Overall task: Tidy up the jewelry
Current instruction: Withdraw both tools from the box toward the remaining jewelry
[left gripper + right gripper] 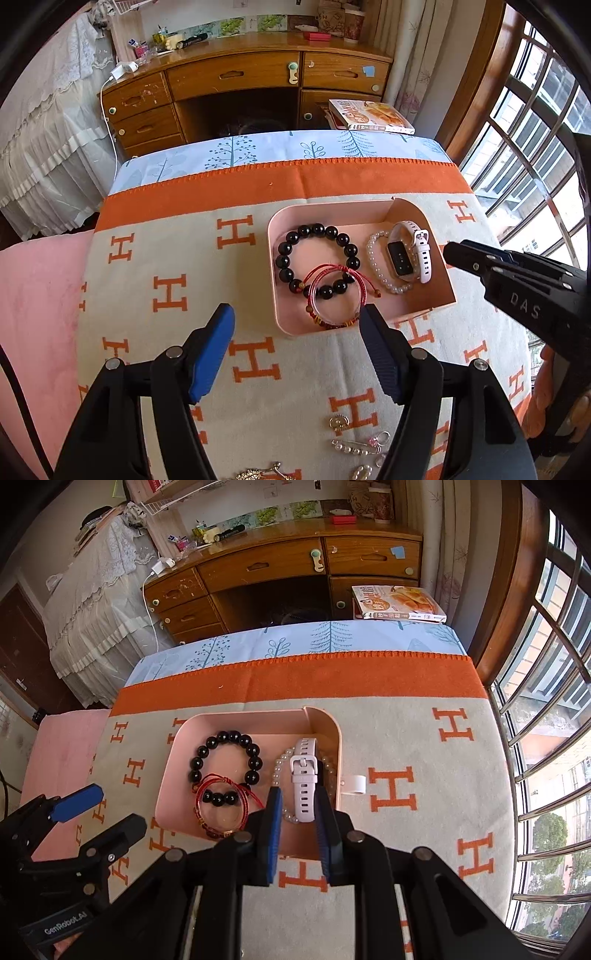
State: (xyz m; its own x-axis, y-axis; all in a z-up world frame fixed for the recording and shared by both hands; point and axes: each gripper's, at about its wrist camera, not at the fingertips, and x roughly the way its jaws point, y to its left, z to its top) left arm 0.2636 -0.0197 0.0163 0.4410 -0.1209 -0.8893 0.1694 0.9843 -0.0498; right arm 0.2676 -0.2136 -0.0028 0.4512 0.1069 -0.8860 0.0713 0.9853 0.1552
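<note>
The pale pink rectangular plastic tray (282,221) sits on the beige blanket with orange H letters (177,266), at about 1 o'clock from the left gripper (297,328). In its wider compartment a bracelet of large glossy black beads (317,260) lies flat, and a red cord bracelet with a clear bangle (334,299) lies over its 6 o'clock edge, overlapping it. At 3 o'clock from those, a white pearl bead bracelet (384,271) lies under a pale pink smartwatch with a silicone strap (406,254), which rests tilted on it.

In the right wrist view, the right gripper (298,812) has its blue-padded fingers (274,819) set narrow on either side of the watch strap (304,779); whether the pads actually touch the strap I cannot tell. The left gripper's blue pads stand wide apart and hold nothing, its right pad just beside the tray's 6 o'clock rim.

On the blanket at 6 o'clock, between the left gripper's arms, lie a small gold round brooch (339,422), a pearl-studded pin (356,445) and other gold pieces, partly hidden. At 12 o'clock, well apart, stands a wooden desk with drawers (236,77); a cookbook (369,116) lies at 1 o'clock.
</note>
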